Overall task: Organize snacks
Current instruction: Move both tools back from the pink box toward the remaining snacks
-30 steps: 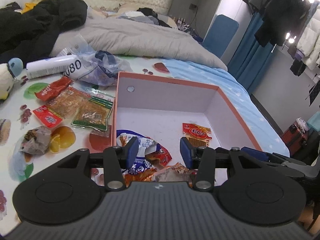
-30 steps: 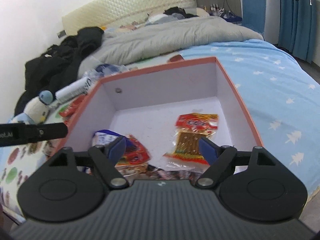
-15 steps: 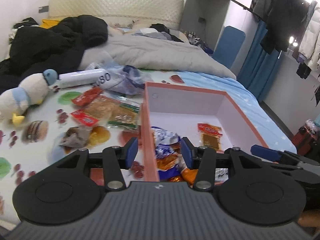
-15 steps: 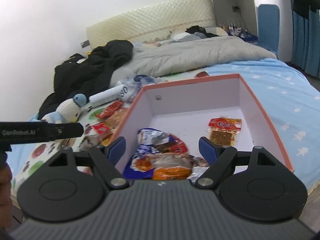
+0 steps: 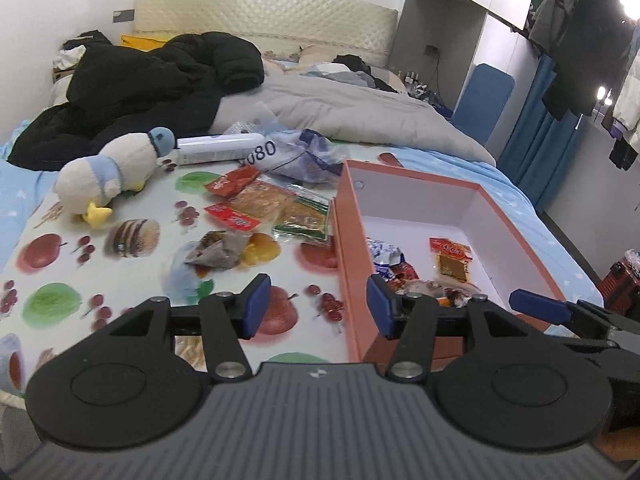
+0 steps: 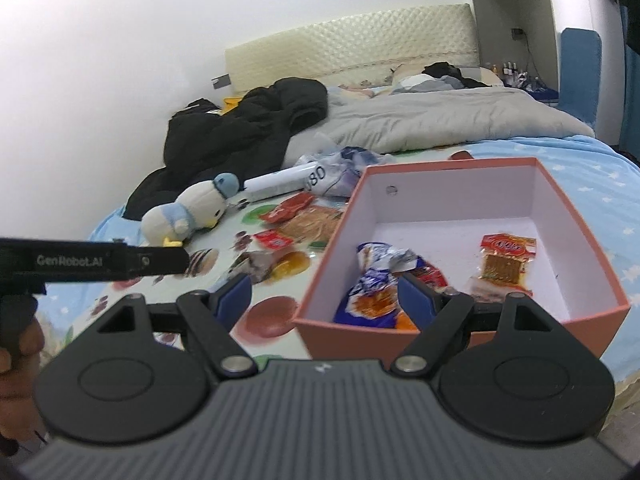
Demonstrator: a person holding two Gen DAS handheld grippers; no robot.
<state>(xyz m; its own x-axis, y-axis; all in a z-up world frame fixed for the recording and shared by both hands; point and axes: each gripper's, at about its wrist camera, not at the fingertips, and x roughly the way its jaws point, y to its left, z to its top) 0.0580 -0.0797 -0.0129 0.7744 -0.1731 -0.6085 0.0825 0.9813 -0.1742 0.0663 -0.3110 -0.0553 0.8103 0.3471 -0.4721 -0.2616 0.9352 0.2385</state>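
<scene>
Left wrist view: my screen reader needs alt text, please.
An open, empty left gripper, jaws opening, hovers over a fruit-print mat on a bed. An orange box at right holds a few snack packets; more packets and a plush duck lie left.

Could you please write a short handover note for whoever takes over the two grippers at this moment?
Left gripper: jaws opening, nothing between them, above the mat beside the box's left wall.
Right gripper: open, empty, near the box's front edge.
Box: open, on the bed. Inside it are a blue-and-white packet, a red-topped packet and a few more wrappers at the front.
Left to do: snacks on the fruit-print mat left of the box: a red sachet, two flat clear packs, a small red packet and a crumpled grey wrapper.
The plush duck and white tube are not snacks.
</scene>
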